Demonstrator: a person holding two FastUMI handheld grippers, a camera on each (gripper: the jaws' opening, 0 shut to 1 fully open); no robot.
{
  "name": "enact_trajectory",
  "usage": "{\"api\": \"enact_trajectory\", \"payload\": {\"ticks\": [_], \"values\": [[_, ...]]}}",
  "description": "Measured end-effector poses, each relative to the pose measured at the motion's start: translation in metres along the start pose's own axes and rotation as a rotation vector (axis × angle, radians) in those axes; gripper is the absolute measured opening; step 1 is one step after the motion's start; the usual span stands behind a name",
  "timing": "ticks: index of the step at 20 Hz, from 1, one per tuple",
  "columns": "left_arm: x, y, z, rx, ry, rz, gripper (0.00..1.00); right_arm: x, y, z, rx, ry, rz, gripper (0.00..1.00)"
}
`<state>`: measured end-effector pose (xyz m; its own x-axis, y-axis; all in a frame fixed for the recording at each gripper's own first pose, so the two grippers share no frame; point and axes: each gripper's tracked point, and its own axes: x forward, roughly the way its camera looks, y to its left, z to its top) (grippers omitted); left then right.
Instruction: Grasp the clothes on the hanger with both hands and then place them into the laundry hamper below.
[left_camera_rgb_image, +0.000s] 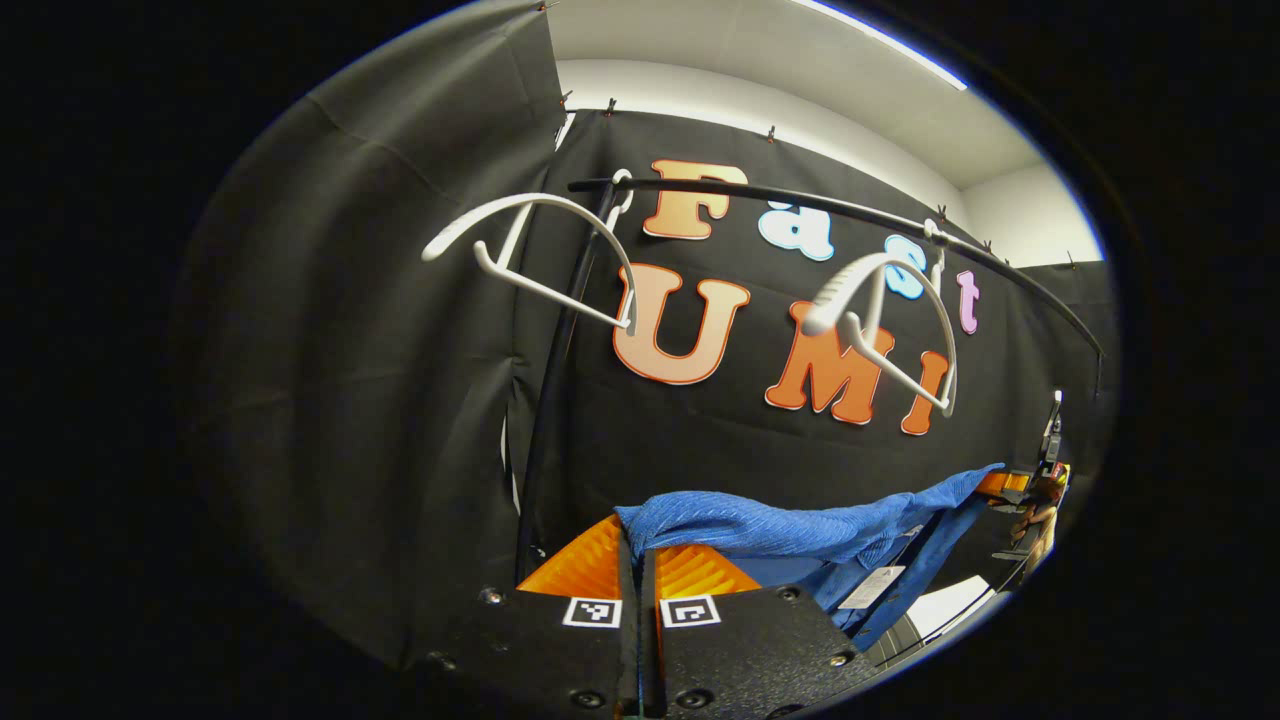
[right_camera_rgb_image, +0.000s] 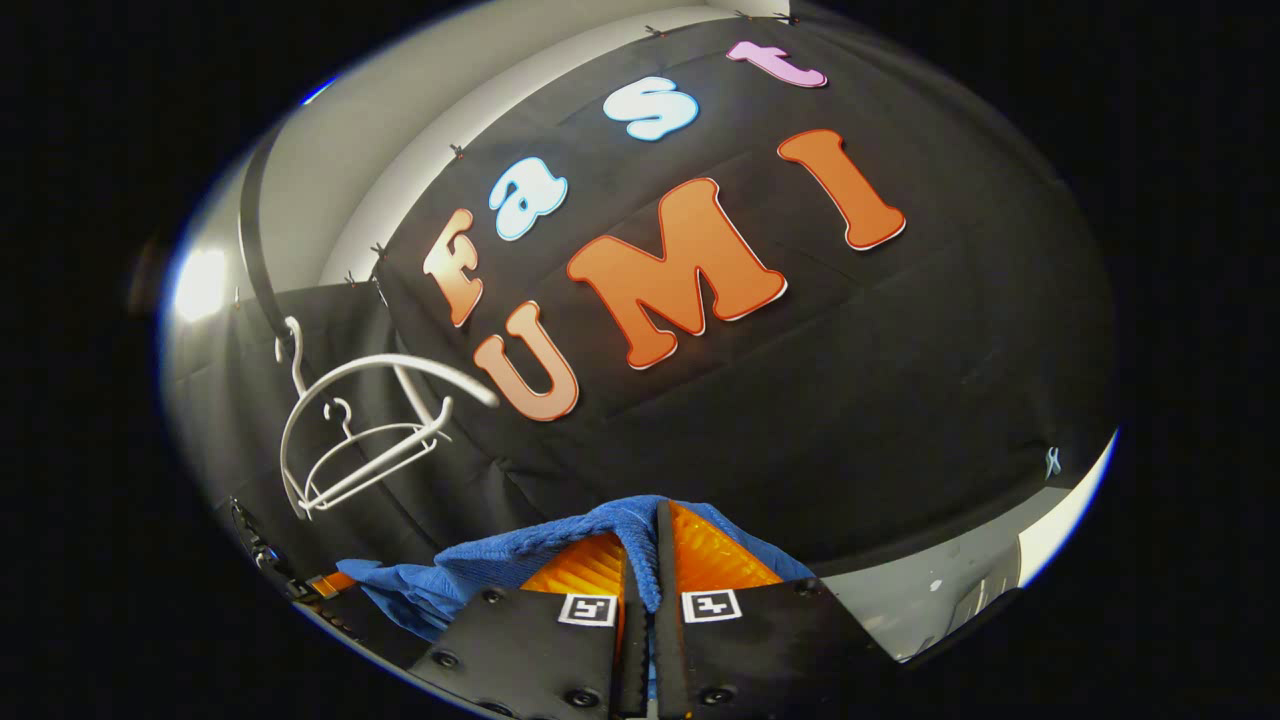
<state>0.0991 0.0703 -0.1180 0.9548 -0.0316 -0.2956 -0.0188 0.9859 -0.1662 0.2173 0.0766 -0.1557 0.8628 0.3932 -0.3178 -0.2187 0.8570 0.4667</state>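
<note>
Evidently the blue shirt (left_camera_rgb_image: 800, 525), off the white hangers (left_camera_rgb_image: 880, 320), was held stretched between the left gripper (left_camera_rgb_image: 638, 565) and right gripper (right_camera_rgb_image: 655, 560), both clamped on it; an even lowering toward the unseen hamper was judged best.

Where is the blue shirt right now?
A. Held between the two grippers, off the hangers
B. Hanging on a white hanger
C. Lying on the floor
A: the blue shirt stretches from the left gripper to the right gripper, while both white hangers hang bare.
</note>
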Motion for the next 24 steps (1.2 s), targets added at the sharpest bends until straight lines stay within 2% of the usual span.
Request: {"api": "enact_trajectory", "payload": {"ticks": [7,11,14,20,24], "values": [[-0.002,-0.04,-0.047,-0.047,0.049,-0.071,0.01,-0.032,0.007,-0.036,-0.115,0.006,-0.034,0.11],[0.002,-0.086,-0.074,-0.016,0.088,-0.126,0.01,-0.042,0.005,-0.071,-0.184,0.024,-0.054,0.11],[0.013,-0.125,-0.095,0.025,0.113,-0.173,0.01,-0.04,-0.004,-0.104,-0.161,0.059,-0.062,0.11],[0.029,-0.218,-0.154,0.005,0.189,-0.309,0.01,-0.037,-0.012,-0.15,-0.189,0.097,-0.088,0.11],[0.039,-0.26,-0.195,-0.015,0.249,-0.355,0.01,-0.047,-0.028,-0.177,-0.242,0.099,-0.119,0.11]]}}
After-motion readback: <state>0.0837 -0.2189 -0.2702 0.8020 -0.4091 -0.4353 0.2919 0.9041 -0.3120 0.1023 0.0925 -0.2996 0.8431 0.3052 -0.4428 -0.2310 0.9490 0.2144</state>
